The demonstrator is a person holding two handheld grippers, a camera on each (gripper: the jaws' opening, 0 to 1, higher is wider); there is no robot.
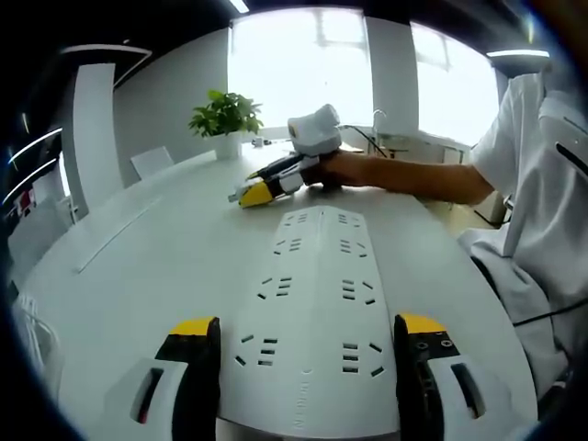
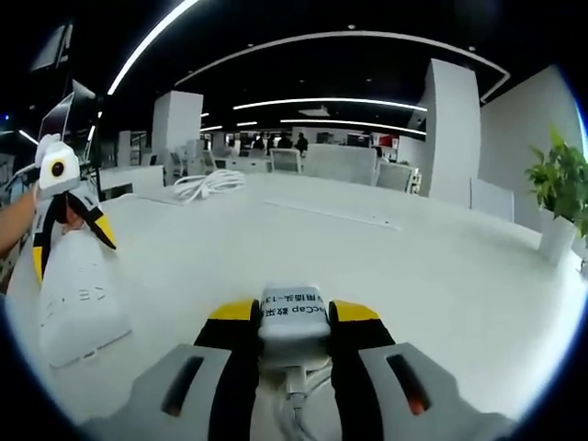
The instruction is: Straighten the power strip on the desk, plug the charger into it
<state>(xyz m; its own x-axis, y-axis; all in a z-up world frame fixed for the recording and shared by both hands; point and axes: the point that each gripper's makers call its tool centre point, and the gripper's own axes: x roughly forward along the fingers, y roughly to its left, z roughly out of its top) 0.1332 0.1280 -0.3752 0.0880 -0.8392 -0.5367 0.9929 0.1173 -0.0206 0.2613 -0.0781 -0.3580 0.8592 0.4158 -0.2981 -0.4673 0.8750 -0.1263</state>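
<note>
The left gripper [image 1: 299, 354] stands wide, its jaws flanking the near end of the white power strip [image 1: 317, 294] on the desk [image 1: 138, 266]. At twelve o'clock beyond it, the right gripper [image 2: 292, 317] clamps the white charger [image 2: 294, 312].

A potted plant [image 1: 225, 117] stands on the far part of the white desk [image 1: 138, 248], before bright windows [image 1: 294, 64]. In the right gripper view a coiled white cable [image 2: 207, 185] lies far off on the desk (chairs [image 2: 285, 160] behind it), under long ceiling lights [image 2: 322, 101].
</note>
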